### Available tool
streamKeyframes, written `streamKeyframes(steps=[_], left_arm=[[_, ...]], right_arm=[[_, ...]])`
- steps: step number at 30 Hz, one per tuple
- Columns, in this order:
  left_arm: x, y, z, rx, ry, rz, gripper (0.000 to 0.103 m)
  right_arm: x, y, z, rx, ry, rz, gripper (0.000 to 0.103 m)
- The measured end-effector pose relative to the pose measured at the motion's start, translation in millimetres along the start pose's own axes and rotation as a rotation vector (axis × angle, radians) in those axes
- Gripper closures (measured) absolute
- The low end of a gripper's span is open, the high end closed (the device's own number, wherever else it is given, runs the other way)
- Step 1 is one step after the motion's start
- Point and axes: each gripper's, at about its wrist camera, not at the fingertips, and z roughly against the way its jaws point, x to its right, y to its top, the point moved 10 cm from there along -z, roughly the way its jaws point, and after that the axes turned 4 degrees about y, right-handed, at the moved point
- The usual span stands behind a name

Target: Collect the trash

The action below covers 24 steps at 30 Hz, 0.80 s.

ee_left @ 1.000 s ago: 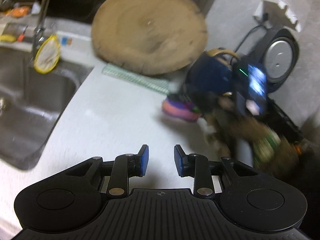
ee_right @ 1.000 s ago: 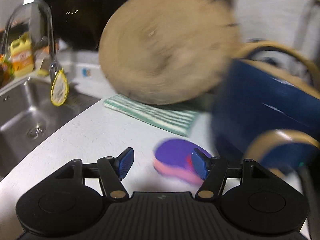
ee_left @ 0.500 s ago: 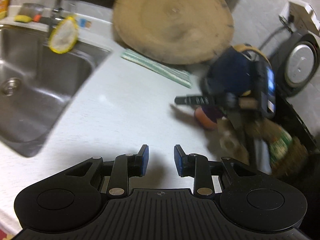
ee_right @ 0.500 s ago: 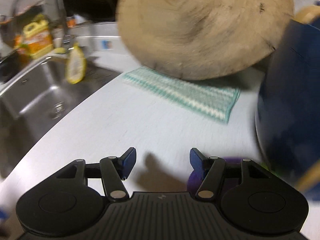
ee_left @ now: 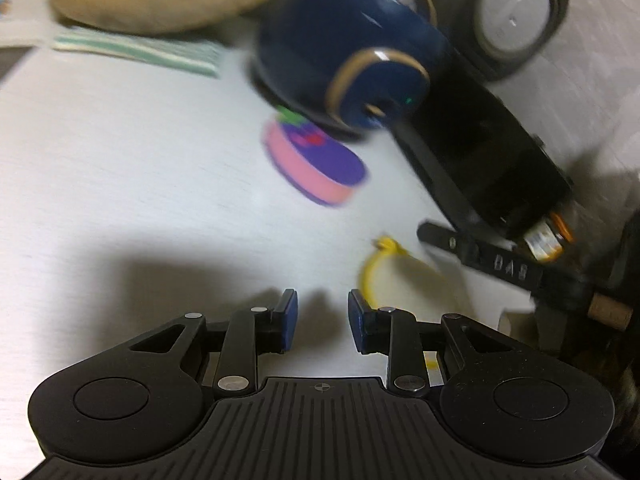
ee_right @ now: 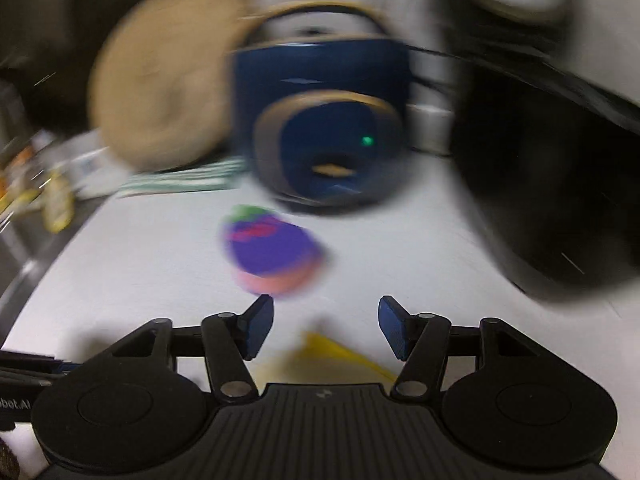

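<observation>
The yellow trash scrap [ee_left: 378, 270] lies on the white counter [ee_left: 120, 152] just ahead of your left tool [ee_left: 319, 317], whose blue pads stand narrowly apart with nothing between them. Your right tool [ee_right: 326, 322] gapes wide and empty above the same scrap [ee_right: 332, 350]. The purple-and-pink sponge [ee_right: 272, 252] sits farther off, beside the blue basket [ee_right: 320, 120].
</observation>
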Motion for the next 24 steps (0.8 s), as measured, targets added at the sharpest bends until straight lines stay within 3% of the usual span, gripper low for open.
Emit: streamKeyframes(steps=[1, 3, 6, 16, 24], left_arm=[[5.5, -1.0, -5.6, -0.012, -0.007, -0.004, 0.072], [15.0, -3.2, -17.2, -0.039, -0.014, -0.006, 0.072], [24.1, -8.1, -31.4, -0.073, -0.010, 0.000, 0.072], [35.2, 2.5, -47.0, -0.080, 0.063, -0.062, 0.071], [45.2, 12.2, -19.9, -0.054, 0.016, -0.099, 0.071]], right_arm=[[14.3, -7.6, 4.2, -0.008, -0.016, -0.037, 0.050], [32.9, -22.6, 6.7, -0.032, -0.028, -0.086, 0.069], [43.3, -38.6, 8.1, -0.052, -0.037, -0.117, 0.081], [23.2, -60.0, 21.2, -0.033, 0.062, -0.128, 0.084], [8.7, -68.8, 25.8, -0.041, 0.122, -0.157, 0.084]])
